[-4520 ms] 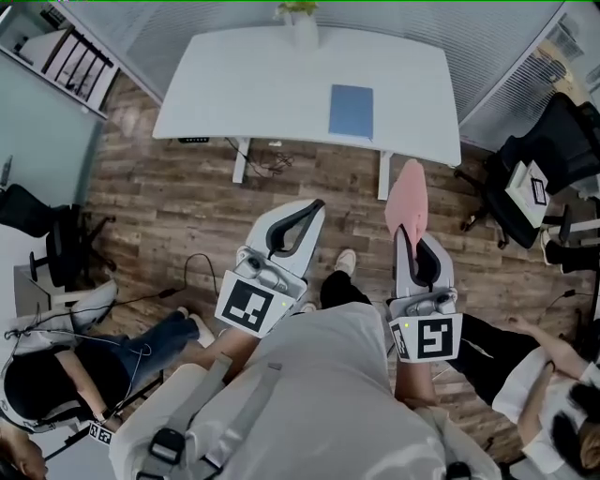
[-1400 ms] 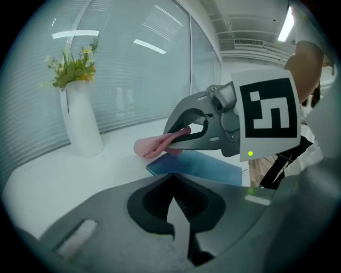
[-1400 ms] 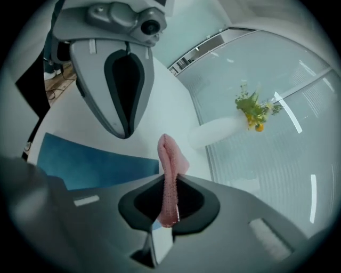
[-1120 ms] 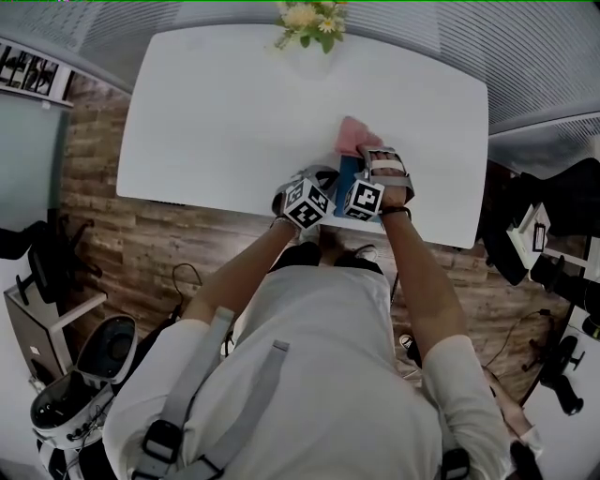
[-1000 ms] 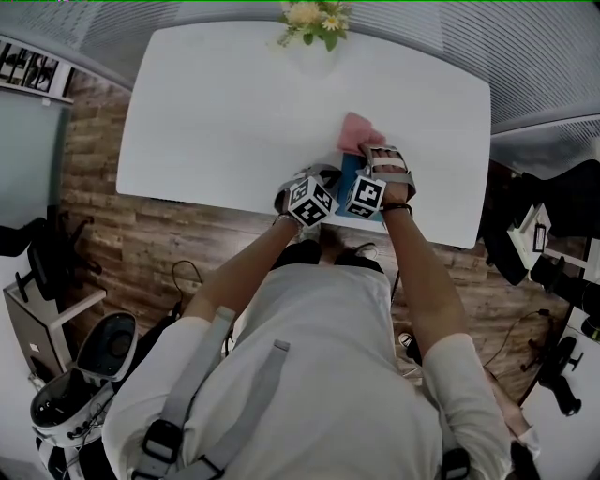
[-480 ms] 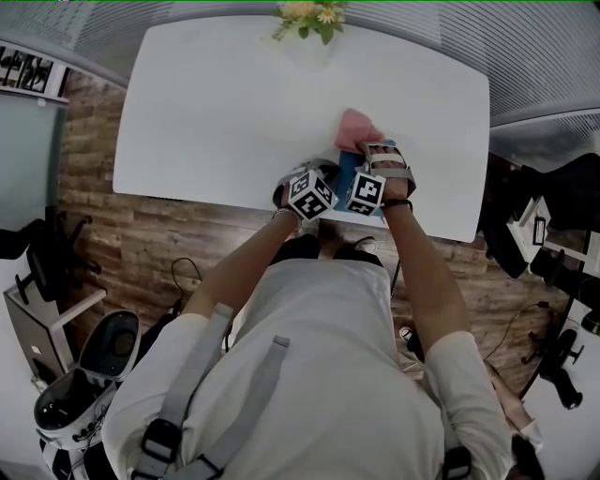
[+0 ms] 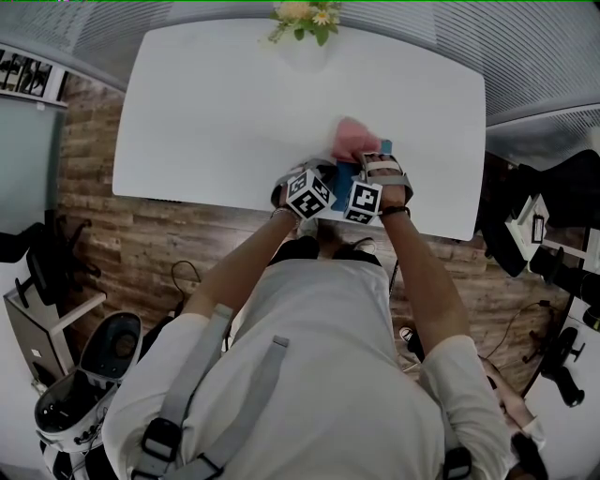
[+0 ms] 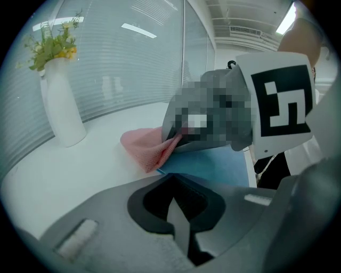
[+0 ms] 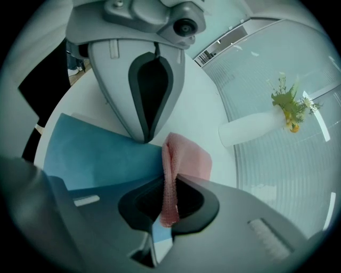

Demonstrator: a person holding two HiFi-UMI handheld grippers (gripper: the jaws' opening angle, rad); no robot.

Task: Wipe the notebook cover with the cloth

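Note:
A blue notebook [image 7: 345,178] lies near the front edge of the white table [image 7: 206,112]. My right gripper [image 7: 362,152] is shut on a pink cloth [image 7: 351,138], and the cloth lies on the notebook's far end. In the right gripper view the cloth [image 9: 186,157] hangs through my right gripper [image 9: 170,176] onto the notebook [image 9: 90,154]. My left gripper [image 9: 144,138] is shut with nothing in it, its tip pressed on the notebook's far edge. In the left gripper view the left gripper [image 8: 168,177] rests at the notebook [image 8: 213,168] beside the cloth [image 8: 144,146].
A white vase of flowers [image 7: 302,17] stands at the table's far edge, also in the left gripper view [image 8: 58,112] and the right gripper view [image 9: 250,128]. Ribbed glass walls run behind the table. Office chairs [image 7: 553,216] stand on the wooden floor at the right.
Since 4.5 s ago I have come up to the table with the cloth. Over the last second the cloth and right gripper slid slightly left across the notebook; the left gripper barely moved.

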